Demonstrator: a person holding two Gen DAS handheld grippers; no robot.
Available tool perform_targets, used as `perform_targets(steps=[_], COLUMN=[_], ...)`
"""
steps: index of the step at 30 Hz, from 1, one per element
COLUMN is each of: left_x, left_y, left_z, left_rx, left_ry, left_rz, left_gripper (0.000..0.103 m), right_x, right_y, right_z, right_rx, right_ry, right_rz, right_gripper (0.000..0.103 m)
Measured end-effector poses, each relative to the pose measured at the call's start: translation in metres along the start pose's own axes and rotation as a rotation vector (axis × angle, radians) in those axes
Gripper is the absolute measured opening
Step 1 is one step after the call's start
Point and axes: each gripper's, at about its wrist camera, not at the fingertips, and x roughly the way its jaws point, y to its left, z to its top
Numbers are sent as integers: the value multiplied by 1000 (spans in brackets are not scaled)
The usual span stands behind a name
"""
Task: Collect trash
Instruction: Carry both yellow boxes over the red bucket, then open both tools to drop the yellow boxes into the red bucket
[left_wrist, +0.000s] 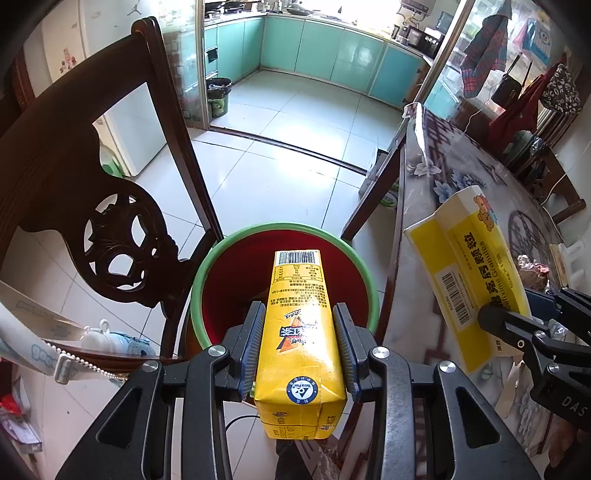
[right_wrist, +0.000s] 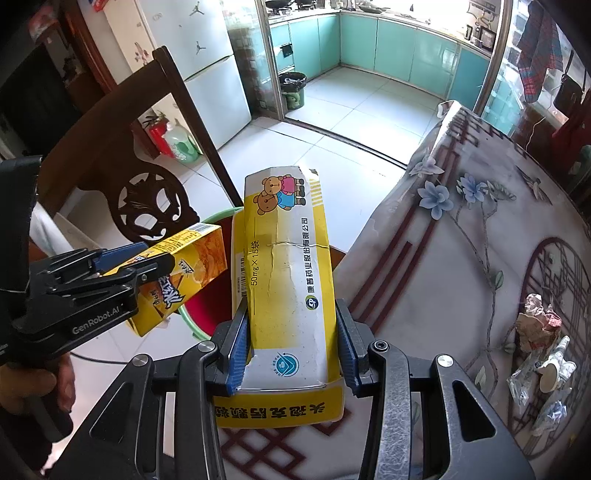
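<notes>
The drink carton (left_wrist: 301, 332) is gripped lengthwise in the left tongs (left_wrist: 300, 347), directly over the green-rimmed bin (left_wrist: 207, 273) at lower centre; the medicine box (right_wrist: 288, 280) is clamped in the right tongs (right_wrist: 291, 343), nearer the bench (right_wrist: 480, 229).

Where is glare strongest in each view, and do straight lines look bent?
Left wrist view: sunlight whitens the kitchen floor tiles and far counter, and the chair back bows from fisheye distortion. Right wrist view: the window corner is overexposed, and the table edge curves.
</notes>
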Motion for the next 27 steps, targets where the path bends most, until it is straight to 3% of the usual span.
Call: perform_targets(steps=[21, 27], left_x=[14, 21], left_y=[1, 7], left_z=[21, 27], left_rx=[43, 33], left_ry=[1, 8], left_rz=[33, 75], left_gripper=[35, 36], right_x=[13, 22], right_y=[7, 5], right_z=[14, 19], right_rx=[-11, 15], right_ry=[2, 8], right_rz=[-6, 37], right_gripper=[40, 42])
